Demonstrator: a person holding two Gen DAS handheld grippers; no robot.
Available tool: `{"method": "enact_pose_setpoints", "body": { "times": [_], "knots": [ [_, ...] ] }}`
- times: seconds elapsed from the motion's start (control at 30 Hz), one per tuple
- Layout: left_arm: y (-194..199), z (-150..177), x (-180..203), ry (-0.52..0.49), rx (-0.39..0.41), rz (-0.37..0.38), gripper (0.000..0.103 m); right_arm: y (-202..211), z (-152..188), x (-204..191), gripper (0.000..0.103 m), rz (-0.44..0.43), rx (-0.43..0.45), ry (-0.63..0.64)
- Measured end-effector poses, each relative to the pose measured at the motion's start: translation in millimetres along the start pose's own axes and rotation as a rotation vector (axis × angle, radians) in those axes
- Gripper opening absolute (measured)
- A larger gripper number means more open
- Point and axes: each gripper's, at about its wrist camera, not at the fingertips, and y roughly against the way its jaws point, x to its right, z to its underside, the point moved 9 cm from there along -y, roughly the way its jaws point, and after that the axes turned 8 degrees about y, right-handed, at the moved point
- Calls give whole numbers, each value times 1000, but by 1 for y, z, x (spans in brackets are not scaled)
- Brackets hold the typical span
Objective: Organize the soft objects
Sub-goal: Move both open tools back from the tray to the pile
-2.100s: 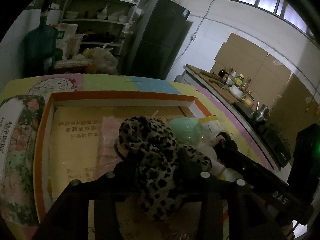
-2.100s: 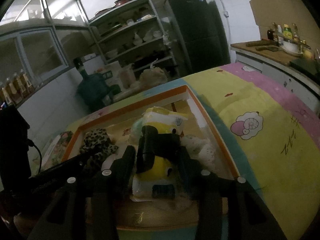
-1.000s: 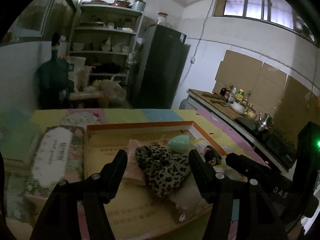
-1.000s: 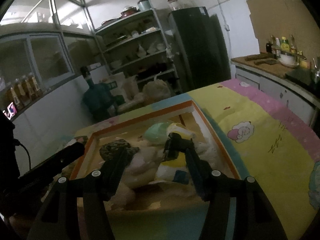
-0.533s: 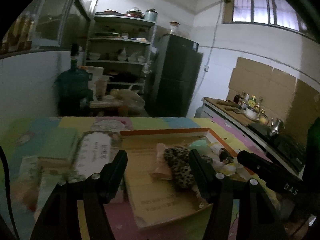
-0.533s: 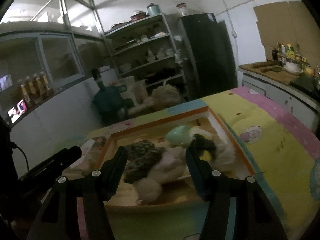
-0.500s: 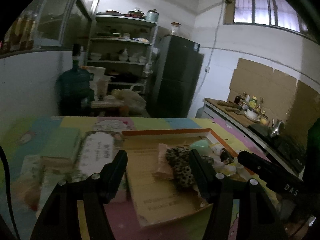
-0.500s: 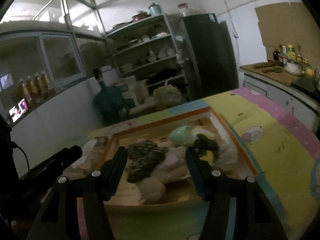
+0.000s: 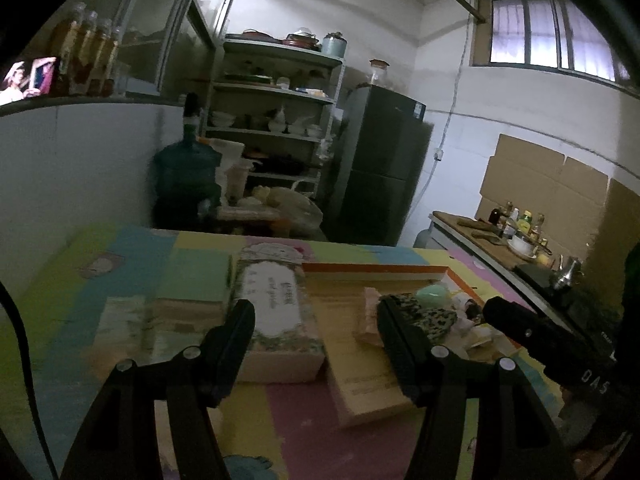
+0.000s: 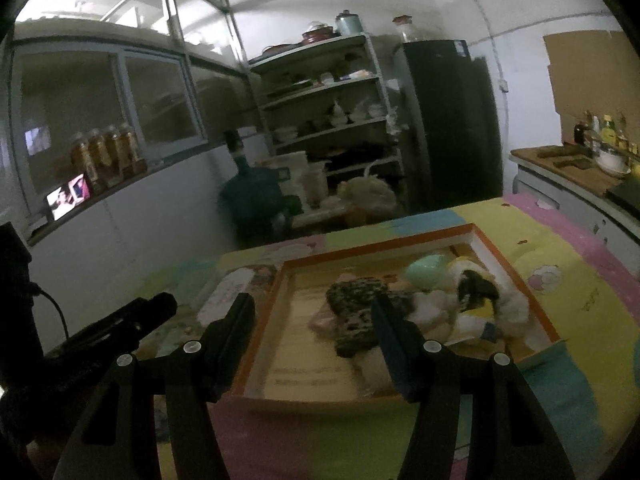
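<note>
Ahead of and below both tongs, a shallow orange-rimmed box (image 10: 516,276) is seen resting on the table (image 10: 592,300), which is covered by a pastel cartoon mat. The soft objects are gathered inside it: a leopard-print fabric piece (image 10: 356,296), a mint-green rounded item (image 10: 424,272) and a white-and-yellow plush pile (image 10: 480,304). The right tongs (image 10: 312,332) are held apart with nothing between the fingers, and the box lies directly forward of them, the pile slightly to their right. The left tongs (image 9: 316,332) are likewise held apart and empty; from them the box is offset to the right, with a floral tissue pack (image 9: 276,312) lying straight ahead. The right hand is judged the nearer to the soft objects. The pile's long axis is judged to run across the right tongs' line of approach.
</note>
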Motion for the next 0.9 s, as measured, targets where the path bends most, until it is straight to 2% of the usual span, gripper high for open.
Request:
{"method": "enact_pose_setpoints", "body": {
  "times": [0.43, 0.9],
  "knots": [
    [33, -4, -34, 26, 36, -26, 63, 4, -4, -44, 62, -38, 6, 54],
    [69, -8, -109, 111, 88, -111, 63, 0, 1, -88, 63, -75, -14, 119]
  ]
}}
